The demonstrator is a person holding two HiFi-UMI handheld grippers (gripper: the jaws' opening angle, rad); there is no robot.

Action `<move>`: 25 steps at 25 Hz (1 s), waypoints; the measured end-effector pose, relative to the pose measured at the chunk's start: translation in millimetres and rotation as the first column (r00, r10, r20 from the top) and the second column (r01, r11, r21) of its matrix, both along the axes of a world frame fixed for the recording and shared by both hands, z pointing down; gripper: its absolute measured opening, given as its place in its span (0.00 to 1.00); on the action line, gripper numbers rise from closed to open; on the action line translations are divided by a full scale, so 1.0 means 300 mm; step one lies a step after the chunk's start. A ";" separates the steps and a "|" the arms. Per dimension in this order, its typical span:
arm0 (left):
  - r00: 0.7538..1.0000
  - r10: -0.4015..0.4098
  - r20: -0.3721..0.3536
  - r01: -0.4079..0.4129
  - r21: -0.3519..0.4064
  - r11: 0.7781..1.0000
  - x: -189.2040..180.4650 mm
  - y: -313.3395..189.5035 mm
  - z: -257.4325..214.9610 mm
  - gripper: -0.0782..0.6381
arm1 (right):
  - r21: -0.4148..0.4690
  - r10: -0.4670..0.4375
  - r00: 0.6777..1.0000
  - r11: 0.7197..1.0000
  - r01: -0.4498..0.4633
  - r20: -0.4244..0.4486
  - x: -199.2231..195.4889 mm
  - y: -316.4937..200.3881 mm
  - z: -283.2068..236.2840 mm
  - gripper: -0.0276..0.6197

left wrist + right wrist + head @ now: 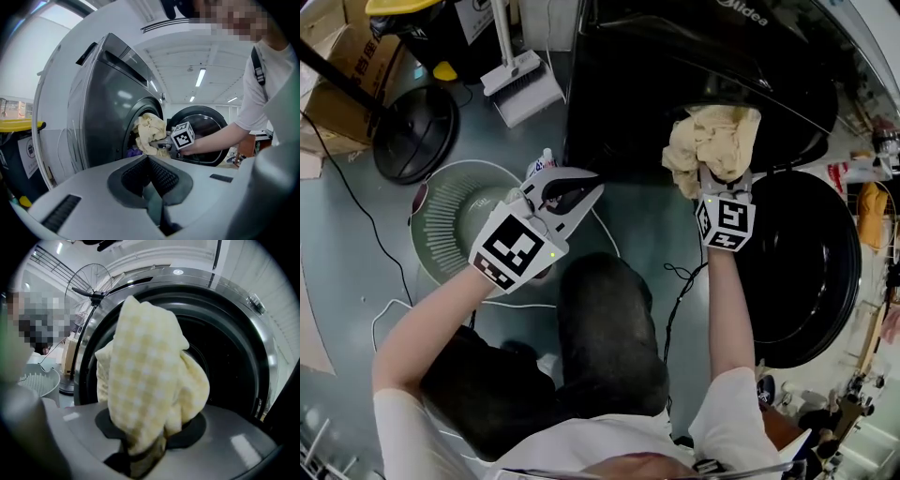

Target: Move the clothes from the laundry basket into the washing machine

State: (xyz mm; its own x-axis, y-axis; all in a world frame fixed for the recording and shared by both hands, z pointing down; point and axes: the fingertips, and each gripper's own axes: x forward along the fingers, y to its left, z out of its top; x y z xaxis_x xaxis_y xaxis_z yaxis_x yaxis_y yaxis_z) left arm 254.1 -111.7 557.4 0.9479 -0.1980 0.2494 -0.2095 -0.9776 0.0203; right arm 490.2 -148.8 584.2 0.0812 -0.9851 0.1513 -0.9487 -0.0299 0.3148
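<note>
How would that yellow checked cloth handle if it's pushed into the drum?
The cloth is probably floppy: it bunches and droops over the right hand-held gripper. Likely light, since one pinch carries the whole bundle. Pushed into the drum, it should crumple rather than slide.

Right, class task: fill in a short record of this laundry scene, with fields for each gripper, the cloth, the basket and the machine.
left gripper: jaws together, empty, near the laundry basket
right gripper: shut on the yellow checked cloth
yellow checked cloth: bunched, at the opening of the washing machine
laundry basket: on the floor, no clothes showing
washing machine: door swung open
</note>
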 end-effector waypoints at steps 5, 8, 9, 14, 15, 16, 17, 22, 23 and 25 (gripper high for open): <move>0.999 -0.040 -0.011 0.040 -0.024 0.999 -0.001 -0.034 0.004 0.12 | 0.062 0.014 1.000 0.998 -0.012 -0.026 0.034 -0.066 -0.014 0.33; 0.998 -0.059 0.004 0.059 -0.024 0.998 -0.009 -0.049 0.019 0.12 | 0.083 0.023 0.997 0.996 -0.017 -0.072 0.047 -0.117 -0.003 0.33; 0.998 -0.059 0.011 0.059 -0.018 0.998 -0.008 -0.050 0.022 0.12 | 0.090 0.028 0.995 0.996 -0.020 -0.091 0.053 -0.135 0.001 0.33; 0.998 -0.053 0.029 0.052 0.010 0.999 -0.005 -0.043 0.018 0.12 | 0.132 0.065 0.984 0.990 -0.044 -0.164 0.080 -0.218 -0.001 0.33; 0.998 -0.053 0.032 0.053 0.009 0.999 -0.007 -0.043 0.019 0.12 | 0.143 0.069 0.982 0.989 -0.043 -0.178 0.078 -0.236 -0.005 0.33; 0.998 -0.050 0.040 0.050 0.011 0.999 -0.009 -0.042 0.023 0.12 | 0.153 0.073 0.978 0.987 -0.043 -0.198 0.078 -0.252 -0.007 0.33; 0.998 -0.045 0.051 0.044 0.020 0.999 -0.011 -0.039 0.027 0.12 | 0.163 0.079 0.971 0.986 -0.043 -0.224 0.079 -0.267 -0.008 0.33; 0.997 -0.056 0.061 0.054 0.026 0.998 -0.045 -0.036 0.032 0.12 | 0.212 0.099 0.941 0.977 -0.029 -0.324 0.090 -0.325 -0.030 0.33; 0.996 -0.059 0.064 0.058 0.019 0.998 -0.054 -0.036 0.040 0.12 | 0.227 0.102 0.938 0.973 -0.026 -0.332 0.087 -0.332 -0.038 0.34; 0.995 -0.059 0.086 0.057 0.021 0.998 -0.072 -0.033 0.062 0.12 | 0.252 0.116 0.928 0.967 -0.025 -0.355 0.084 -0.343 -0.046 0.36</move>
